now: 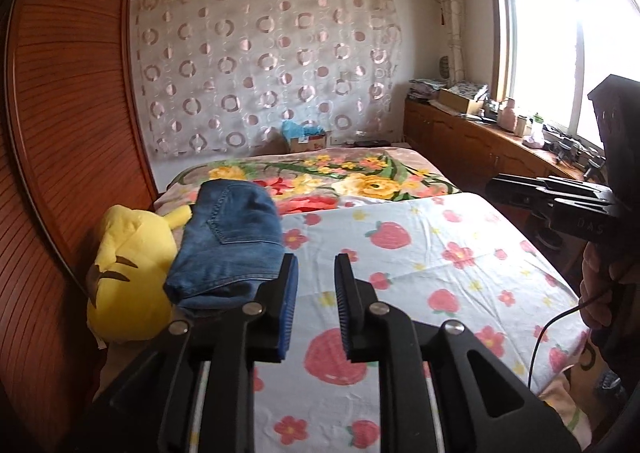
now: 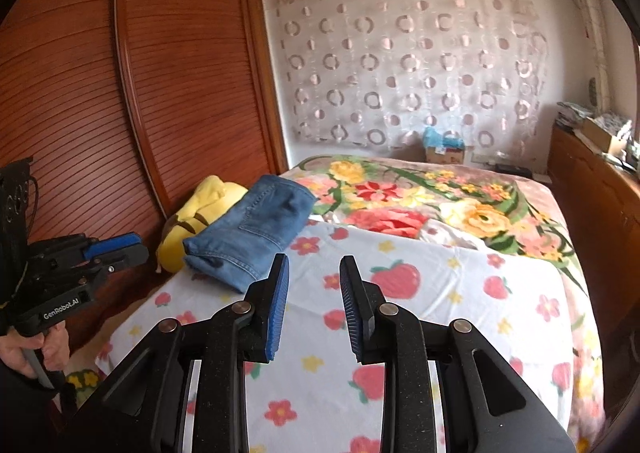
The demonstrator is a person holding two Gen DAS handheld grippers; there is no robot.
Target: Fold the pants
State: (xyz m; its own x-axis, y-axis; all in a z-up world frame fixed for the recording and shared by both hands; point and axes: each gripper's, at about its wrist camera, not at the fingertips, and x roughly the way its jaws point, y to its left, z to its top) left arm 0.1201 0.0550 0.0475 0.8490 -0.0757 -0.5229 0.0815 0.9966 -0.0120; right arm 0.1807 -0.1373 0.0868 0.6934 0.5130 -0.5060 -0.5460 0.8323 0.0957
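The folded blue denim pants (image 1: 228, 237) lay as a compact bundle at the left edge of the bed, a back pocket facing up, resting on the white sheet printed with red strawberries and small flowers (image 1: 420, 265). Their far end reached the floral blanket in yellow, red and green (image 1: 360, 173) that covered the head of the bed. Just beside them on the left, touching their edge, lay a yellow plush toy with brown markings (image 1: 128, 269), wedged against the slatted reddish-brown wooden wardrobe door (image 1: 68, 113).

The left gripper (image 1: 316, 285) hung above the sheet near the pants' near corner, its black fingers with blue ribbed pads parted by a narrow gap with nothing between them; it was released and touched nothing. The right gripper (image 2: 314, 293) hovered likewise over the strawberry sheet, its jaws a little apart, empty and clear of the denim. In the right wrist view the left tool showed at the left edge, held by a hand (image 2: 36, 345) on its handle.

Behind the bed hung a sheer curtain with pink circles (image 1: 264, 69), and a wooden cabinet (image 1: 460, 133) ran under the bright window (image 1: 560, 53).
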